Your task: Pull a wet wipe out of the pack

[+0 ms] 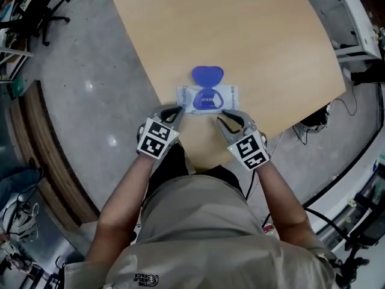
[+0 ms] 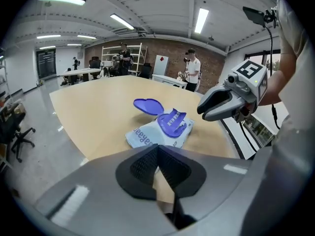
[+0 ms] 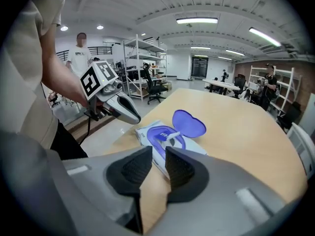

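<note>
Wipe pack (image 1: 207,99) lies flat on counter (image 1: 240,29), just below centre of the head view, near the counter's lower edge. It's a soft, pale whitish-blue pouch w/ blue print on top. An oval violet-blue plastic frame sits in its middle, and a small printed label shows inside the frame. Lid (image 1: 207,75), same violet-blue and rounded like a heart, is flipped open. In the head view it sits above the pack's upper edge. In the left gripper view the lid (image 2: 148,105) shows tilted up at the pack's (image 2: 147,137) upper left.

Left tongs (image 1: 175,112) hover just off the pack's lower-left corner, apart from it. In their own view the left tongs (image 2: 157,149) have tips pressed together w/ nothing between; only bare counter shows below the pads.

Right tongs (image 1: 222,120) sit just below the pack's right half, not touching it. In the right gripper view the right tongs (image 3: 157,155) stand a narrow slit apart and empty. The pack (image 3: 152,137) w/ its raised lid (image 3: 189,124) lies right beyond them, centre frame.
</note>
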Action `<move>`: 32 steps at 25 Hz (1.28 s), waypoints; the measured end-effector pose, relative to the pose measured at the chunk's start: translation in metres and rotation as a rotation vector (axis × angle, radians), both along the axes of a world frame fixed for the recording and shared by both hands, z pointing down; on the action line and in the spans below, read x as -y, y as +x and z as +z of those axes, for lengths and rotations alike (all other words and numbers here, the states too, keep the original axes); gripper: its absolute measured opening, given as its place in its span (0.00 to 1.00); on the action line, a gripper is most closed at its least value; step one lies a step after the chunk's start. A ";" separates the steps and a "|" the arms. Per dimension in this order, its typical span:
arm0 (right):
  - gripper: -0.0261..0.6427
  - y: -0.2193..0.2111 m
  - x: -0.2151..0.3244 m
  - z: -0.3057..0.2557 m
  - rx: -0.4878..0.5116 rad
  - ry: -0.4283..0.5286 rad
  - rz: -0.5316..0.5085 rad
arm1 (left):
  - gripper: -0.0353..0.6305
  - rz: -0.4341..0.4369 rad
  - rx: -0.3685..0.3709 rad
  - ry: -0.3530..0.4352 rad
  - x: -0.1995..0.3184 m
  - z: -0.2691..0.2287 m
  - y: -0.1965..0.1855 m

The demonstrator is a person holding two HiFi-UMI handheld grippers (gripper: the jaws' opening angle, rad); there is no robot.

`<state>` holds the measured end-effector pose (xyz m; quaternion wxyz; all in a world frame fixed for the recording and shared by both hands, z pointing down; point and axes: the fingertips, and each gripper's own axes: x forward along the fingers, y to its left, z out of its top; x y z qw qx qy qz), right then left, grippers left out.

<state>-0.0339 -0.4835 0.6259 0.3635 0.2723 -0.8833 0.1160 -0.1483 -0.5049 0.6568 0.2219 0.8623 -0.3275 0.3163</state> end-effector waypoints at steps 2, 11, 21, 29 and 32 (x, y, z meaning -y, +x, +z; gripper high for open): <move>0.15 0.000 0.007 0.010 -0.020 -0.005 0.016 | 0.06 0.012 0.002 -0.020 0.003 0.012 -0.001; 0.17 -0.005 0.027 0.034 -0.091 -0.038 0.030 | 0.06 0.076 -0.002 -0.068 0.007 0.031 0.001; 0.17 -0.012 0.034 0.047 -0.110 -0.054 0.037 | 0.06 0.112 0.002 -0.088 0.007 0.040 0.002; 0.05 -0.013 0.032 0.042 -0.087 -0.050 0.065 | 0.06 0.115 0.024 -0.083 0.006 0.038 -0.001; 0.05 0.001 0.039 0.045 -0.076 -0.052 0.097 | 0.06 0.110 0.033 -0.086 0.009 0.044 0.004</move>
